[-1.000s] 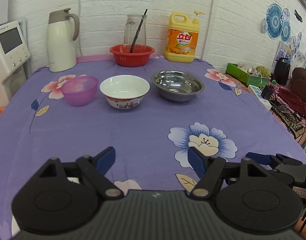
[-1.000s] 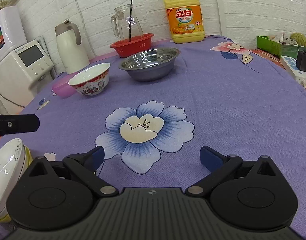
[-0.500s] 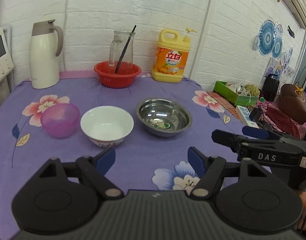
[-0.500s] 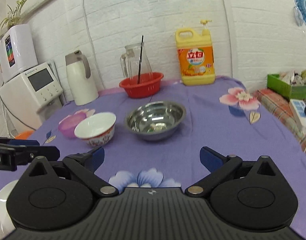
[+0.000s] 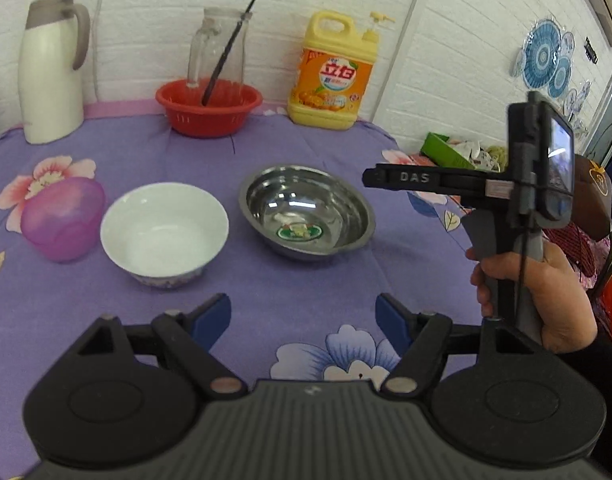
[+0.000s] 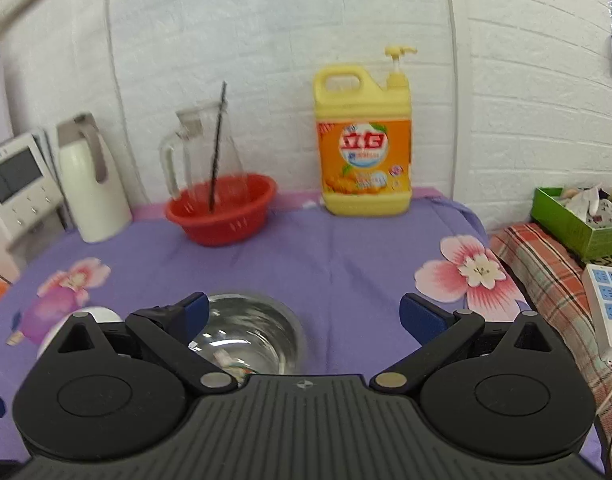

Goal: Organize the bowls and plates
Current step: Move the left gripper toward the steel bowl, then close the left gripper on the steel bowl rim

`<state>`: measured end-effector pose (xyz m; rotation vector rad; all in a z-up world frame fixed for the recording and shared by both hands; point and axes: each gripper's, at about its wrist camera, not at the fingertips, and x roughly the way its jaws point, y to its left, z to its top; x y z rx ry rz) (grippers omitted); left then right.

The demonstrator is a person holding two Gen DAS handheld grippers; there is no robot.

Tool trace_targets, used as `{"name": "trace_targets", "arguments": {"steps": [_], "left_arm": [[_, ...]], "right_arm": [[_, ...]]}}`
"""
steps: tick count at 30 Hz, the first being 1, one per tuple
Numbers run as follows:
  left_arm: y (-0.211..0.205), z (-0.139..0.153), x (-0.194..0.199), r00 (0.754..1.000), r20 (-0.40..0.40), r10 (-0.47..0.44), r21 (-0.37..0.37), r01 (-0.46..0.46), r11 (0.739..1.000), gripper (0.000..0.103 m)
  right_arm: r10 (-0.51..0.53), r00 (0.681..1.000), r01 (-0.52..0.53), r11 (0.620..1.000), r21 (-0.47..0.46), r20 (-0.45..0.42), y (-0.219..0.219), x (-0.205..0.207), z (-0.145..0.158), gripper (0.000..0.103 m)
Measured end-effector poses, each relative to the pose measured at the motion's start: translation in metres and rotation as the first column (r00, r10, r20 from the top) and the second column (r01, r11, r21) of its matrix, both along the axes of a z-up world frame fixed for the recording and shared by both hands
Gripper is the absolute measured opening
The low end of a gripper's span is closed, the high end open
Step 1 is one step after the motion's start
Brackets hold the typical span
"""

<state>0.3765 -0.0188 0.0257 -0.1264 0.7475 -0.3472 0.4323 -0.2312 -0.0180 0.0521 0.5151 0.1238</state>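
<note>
Both tongs are spread wide and hold nothing. Left tongs [image 5: 304, 316] hover above the bench [image 5: 306, 292], well back from the 3 bowls lined up ahead of them: a purple plastic bowl [image 5: 62, 220] ahead to the left, a white ceramic bowl [image 5: 164, 232] just left of centre, and a stainless steel bowl [image 5: 306, 210] ahead to the right. All 3 stand upright and apart, none nested, so the organizing looks barely begun; no plates can be made out.

Right tongs [image 6: 304, 316] sit directly over the steel bowl [image 6: 250, 332], their left finger [image 6: 192, 314] above its near-left rim; from the left wrist view the same tool [image 5: 390, 178] hangs above the bowl's right edge, gripped by the person's right hand [image 5: 546, 284]. That placement suggests the steel bowl is the first pick, probably by pinching its rim. Whether the finger touches the rim I cannot tell.

Beyond the tongs stand a red colander [image 6: 222, 210] holding a glass pitcher [image 6: 202, 152], a yellow detergent jug [image 6: 364, 148] and a white thermos [image 6: 92, 184], all against a white brick wall. A purple floral cloth covers the bench; a green box [image 6: 578, 220] and a power strip [image 6: 606, 308] lie off to the right.
</note>
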Motion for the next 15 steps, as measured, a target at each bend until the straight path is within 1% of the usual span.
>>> {"name": "trace_targets", "arguments": {"steps": [1, 4, 7, 9, 12, 15], "left_arm": [[-0.002, -0.004, 0.001, 1.000, -0.010, -0.002, 0.005, 0.002, 1.000, 0.072], [0.000, -0.007, -0.002, 1.000, -0.011, -0.009, 0.016, 0.009, 1.000, 0.072], [0.009, -0.003, -0.010, 1.000, 0.004, 0.004, 0.024, -0.004, 1.000, 0.072], [0.016, -0.001, -0.016, 1.000, 0.013, 0.018, 0.031, -0.019, 0.999, 0.072], [0.027, -0.002, -0.021, 0.999, 0.019, 0.039, 0.030, -0.039, 0.999, 0.072], [0.032, -0.006, -0.022, 0.999, 0.005, 0.044, 0.017, -0.045, 0.999, 0.072]], "right_arm": [[-0.011, 0.999, 0.011, 1.000, -0.017, -0.030, 0.001, 0.006, -0.008, 0.103], [-0.005, 0.998, 0.002, 0.999, -0.050, -0.070, 0.008, 0.017, -0.026, 0.103], [-0.007, 0.993, -0.009, 0.990, -0.140, -0.116, 0.023, 0.025, -0.042, 0.103], [0.012, 0.988, -0.039, 0.984, -0.174, -0.154, 0.031, 0.028, -0.050, 0.103], [0.048, 0.975, -0.080, 0.987, -0.141, -0.219, 0.035, 0.030, -0.055, 0.103], [0.069, 0.965, -0.101, 0.988, -0.119, -0.253, 0.034, 0.028, -0.054, 0.103]]}}
